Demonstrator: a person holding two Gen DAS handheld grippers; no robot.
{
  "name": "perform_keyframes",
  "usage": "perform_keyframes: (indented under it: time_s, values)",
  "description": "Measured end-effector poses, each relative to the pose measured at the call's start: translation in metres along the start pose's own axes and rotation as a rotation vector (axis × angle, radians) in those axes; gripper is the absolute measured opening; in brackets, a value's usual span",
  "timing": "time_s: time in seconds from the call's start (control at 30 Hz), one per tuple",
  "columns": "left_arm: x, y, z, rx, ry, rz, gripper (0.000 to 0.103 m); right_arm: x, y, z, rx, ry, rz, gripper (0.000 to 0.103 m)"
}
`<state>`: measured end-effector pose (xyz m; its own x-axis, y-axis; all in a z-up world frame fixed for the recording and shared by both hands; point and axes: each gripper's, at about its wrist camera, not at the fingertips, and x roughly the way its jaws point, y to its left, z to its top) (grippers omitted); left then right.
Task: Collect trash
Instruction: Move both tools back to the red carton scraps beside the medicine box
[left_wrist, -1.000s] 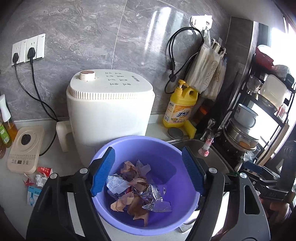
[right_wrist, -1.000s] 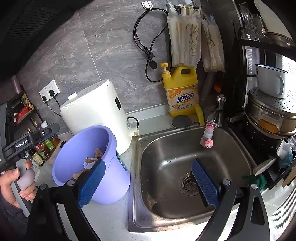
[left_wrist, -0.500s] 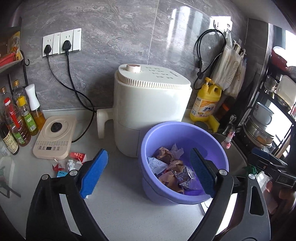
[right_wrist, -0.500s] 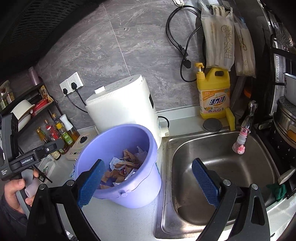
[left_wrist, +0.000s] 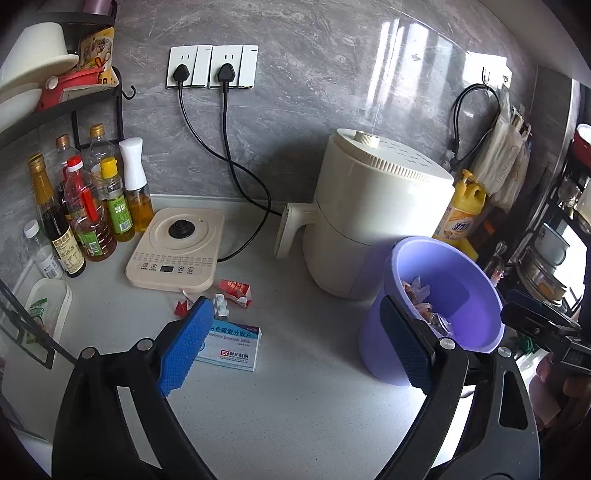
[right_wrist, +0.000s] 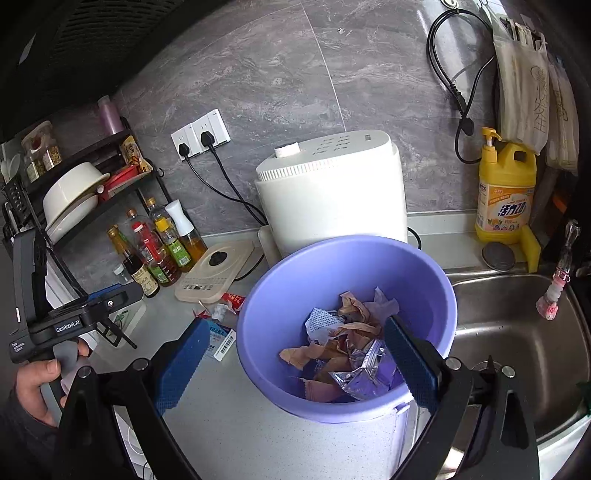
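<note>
Purple bucket (right_wrist: 347, 332) of crumpled wrappers stood by the sink, within both arms' reach; left gripper (left_wrist: 295, 350) and right gripper (right_wrist: 295, 362) gaped empty, leftover medicine box (left_wrist: 231, 345) still on counter (left_wrist: 295, 406).

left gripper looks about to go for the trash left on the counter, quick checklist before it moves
1. Left gripper open and empty: ok.
2. Medicine box lies flat on the counter, reachable: ok.
3. Red wrapper scraps loose, clear of the induction cooker: ok.
4. Purple bucket upright, room left above the trash: ok.
5. Right gripper open, out of the path: ok.
6. Box empty or full: cannot tell.
</note>
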<state>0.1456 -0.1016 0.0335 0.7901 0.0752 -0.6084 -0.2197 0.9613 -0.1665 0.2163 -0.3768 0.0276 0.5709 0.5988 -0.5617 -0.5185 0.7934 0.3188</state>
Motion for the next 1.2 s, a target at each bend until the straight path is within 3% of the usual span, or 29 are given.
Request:
perform_keyframes:
  time_s: [0.57,0.9,1.2]
  values:
    - [-0.008,0.095,-0.019,-0.066,0.039,0.035,0.09,0.055,0.09,-0.003,-0.075,0.07,0.05,0.093]
    - [-0.009,0.134,-0.027,-0.072,0.046,-0.04,0.09,0.091,0.14,-0.004,-0.127,0.103,0.075,0.085]
    - [0.011,0.151,-0.027,-0.086,0.072,-0.091,0.063,0.121,0.166,-0.006,-0.153,0.154,0.08,0.062]
